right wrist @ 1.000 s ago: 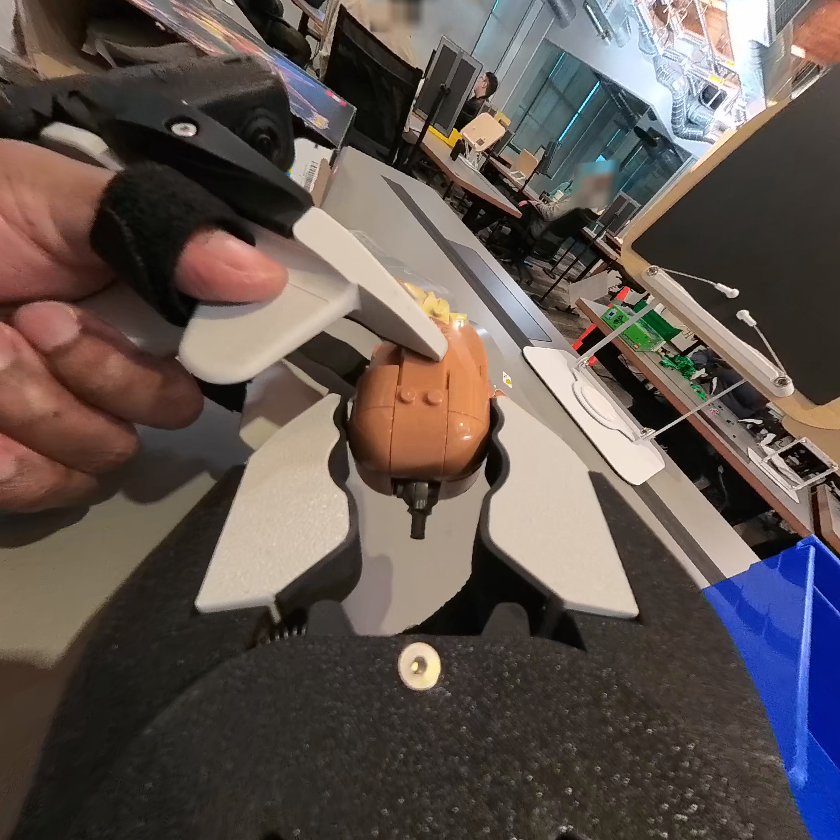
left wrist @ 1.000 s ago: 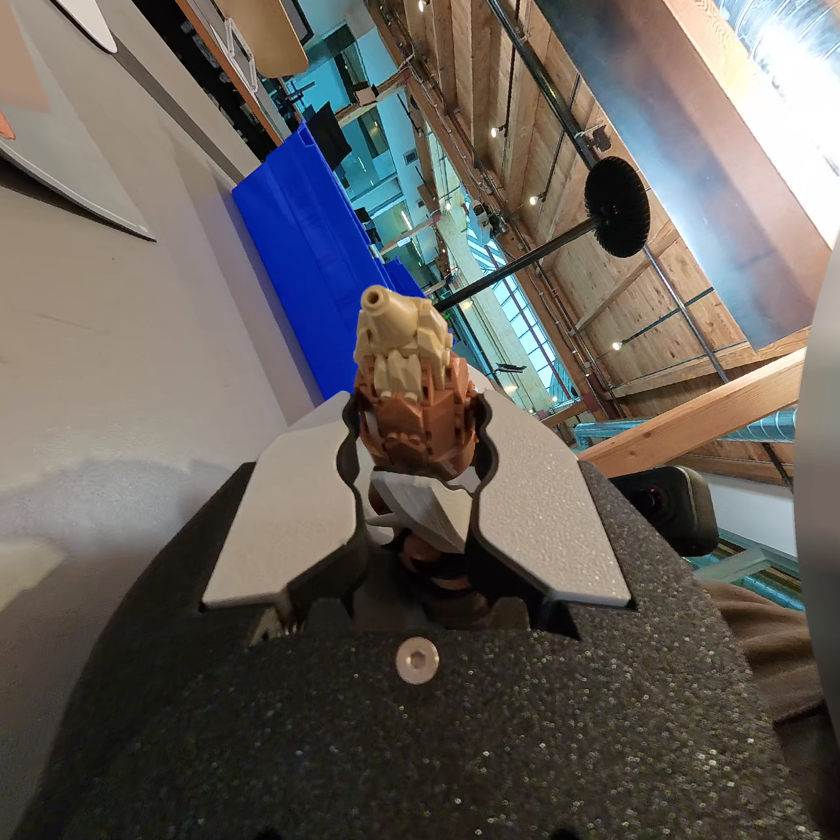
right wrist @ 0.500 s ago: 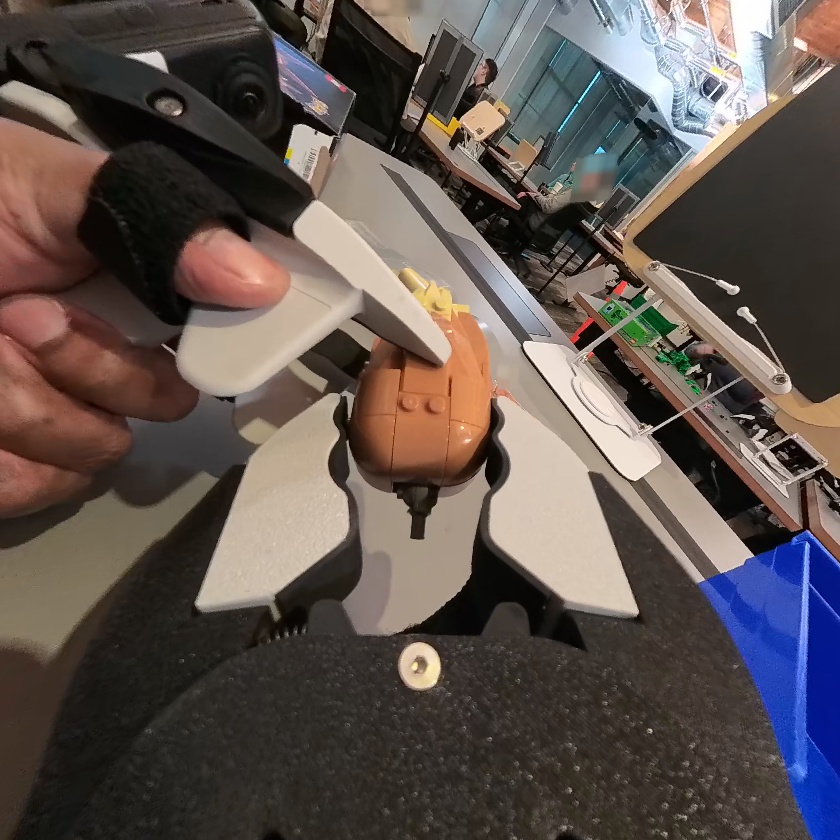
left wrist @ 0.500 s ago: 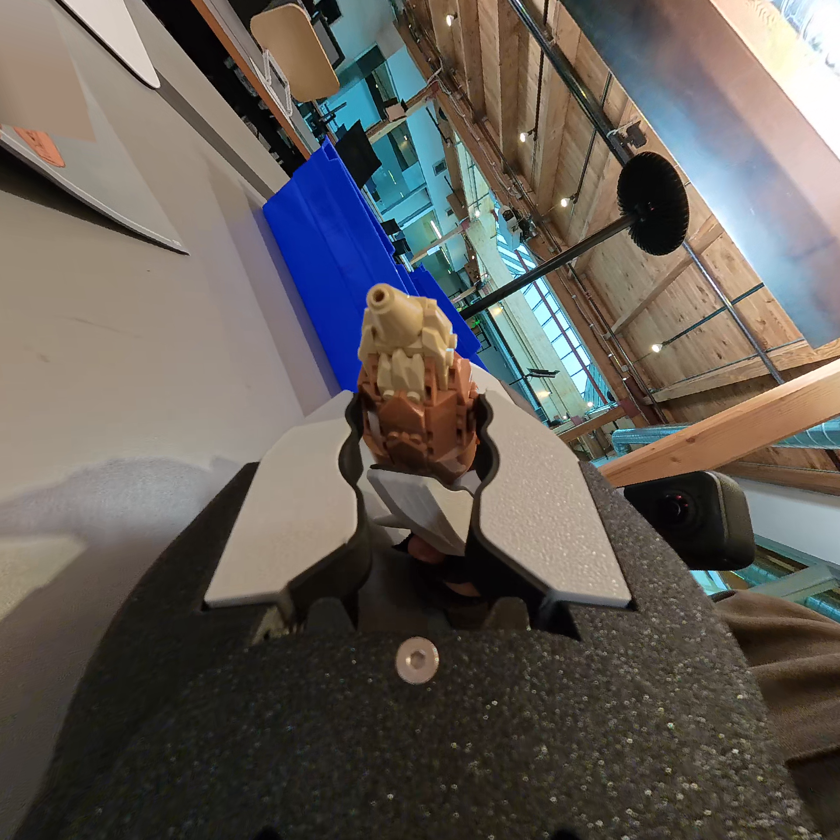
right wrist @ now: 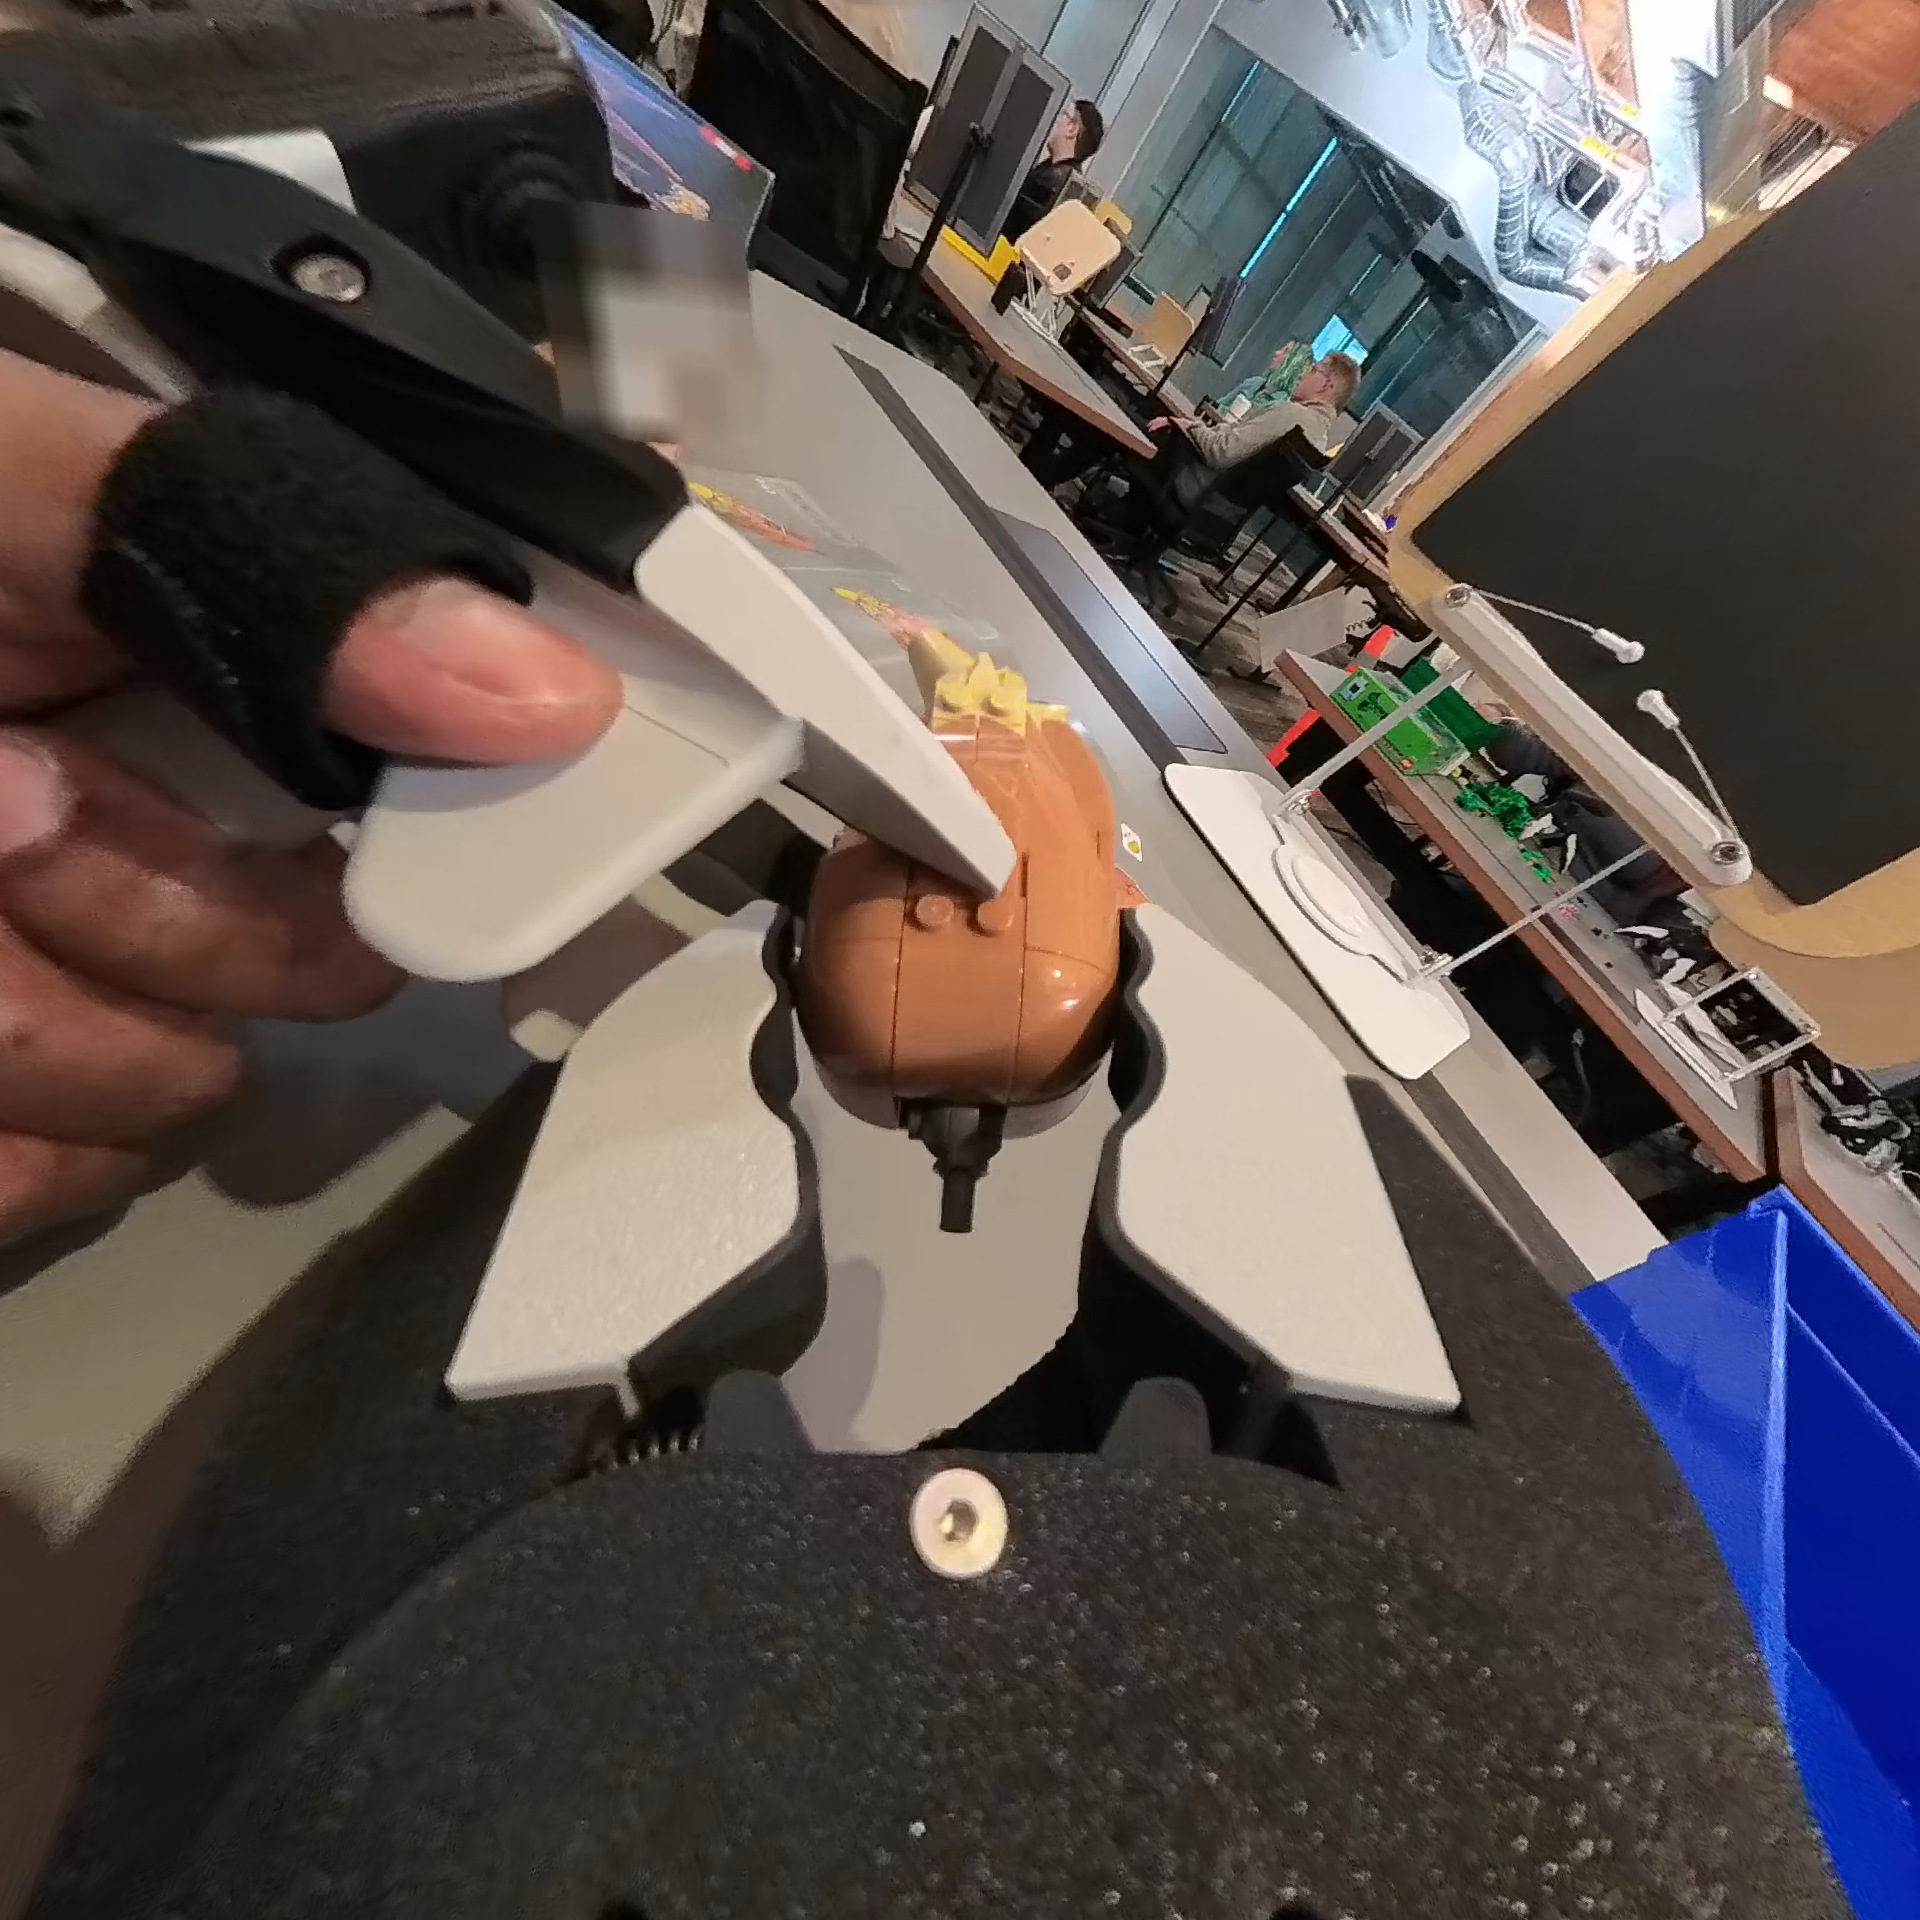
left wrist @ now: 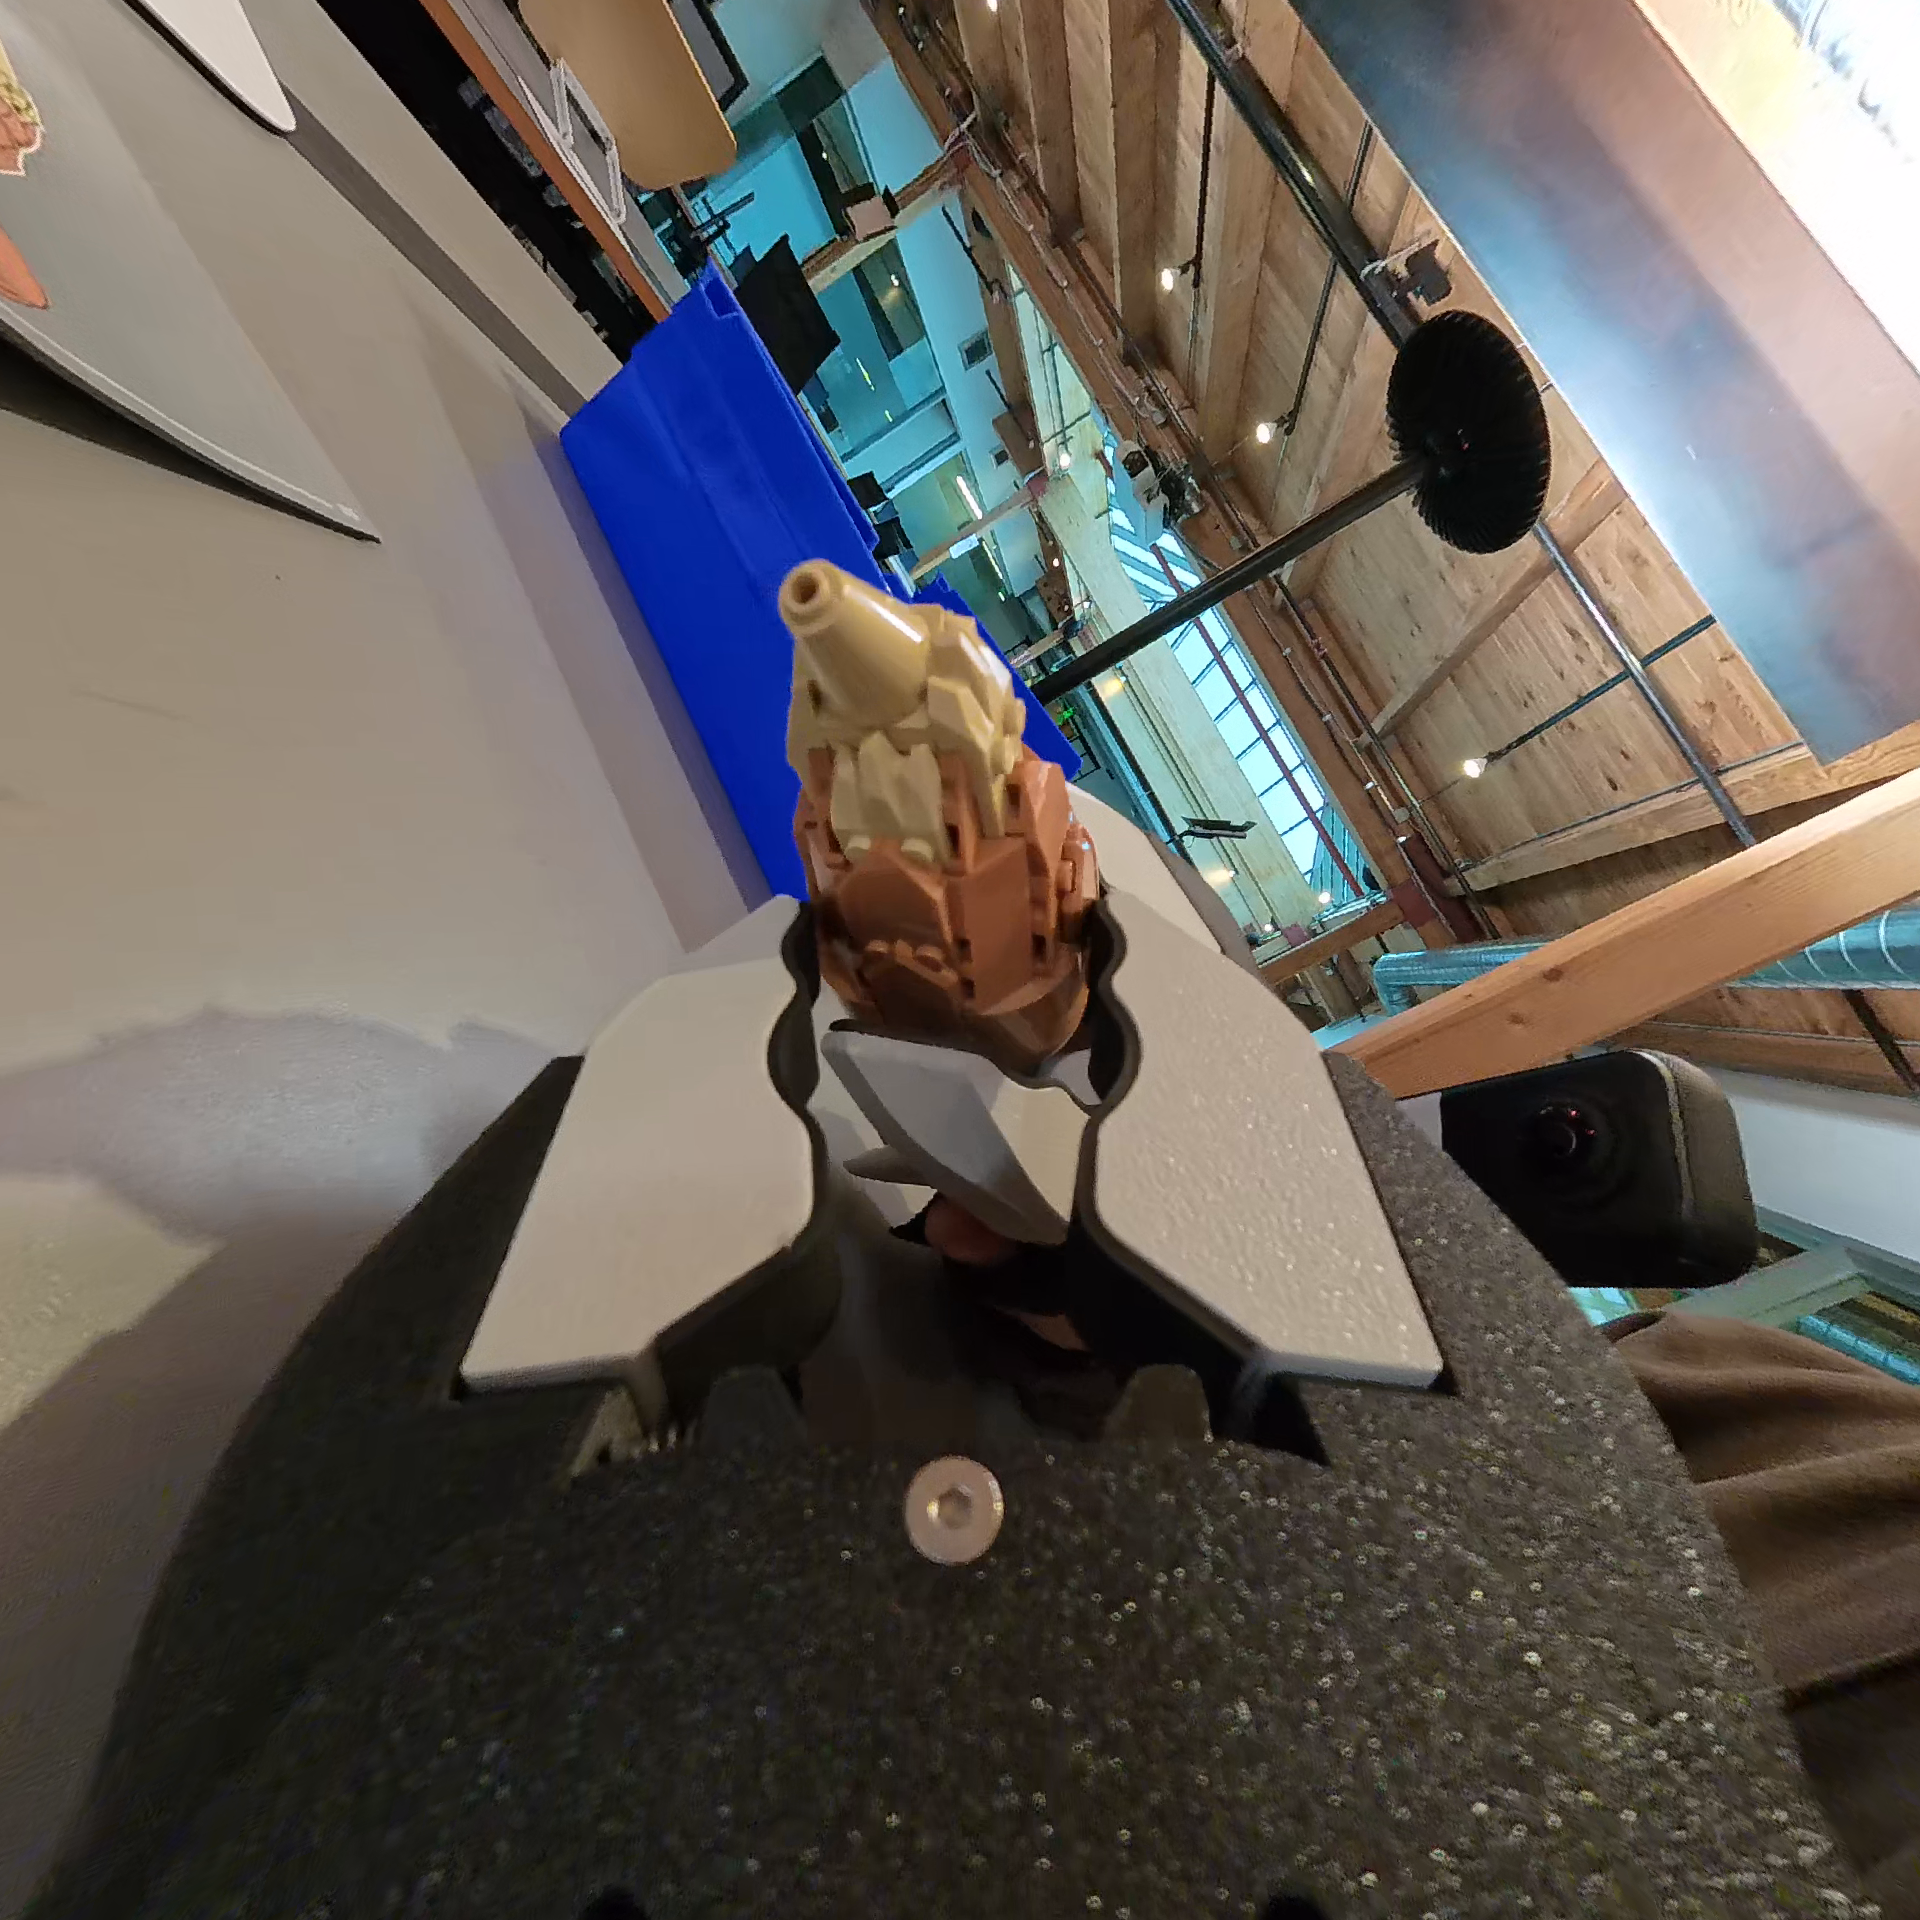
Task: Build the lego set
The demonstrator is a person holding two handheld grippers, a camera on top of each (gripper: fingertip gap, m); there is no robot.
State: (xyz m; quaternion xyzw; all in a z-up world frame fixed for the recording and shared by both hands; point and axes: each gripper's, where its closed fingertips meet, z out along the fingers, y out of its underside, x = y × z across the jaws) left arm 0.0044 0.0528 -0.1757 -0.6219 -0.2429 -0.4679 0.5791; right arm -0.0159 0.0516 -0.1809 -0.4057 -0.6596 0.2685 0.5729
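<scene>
Brown and tan, the lego model [left wrist: 940, 883] sat at the centre of both frames, clamped from two sides at once. Left tongs [left wrist: 951, 951] were closed on its brown body, the tan pointed tip rising above their grey fingers. Right tongs [right wrist: 961, 971] were closed on its rounded brown end, a dark peg poking out below. At upper left of the right wrist view, a hand [right wrist: 156, 831] held the left tongs. Grey bench [left wrist: 208, 727] filled the left side, a blue bin [left wrist: 707, 582] behind
</scene>
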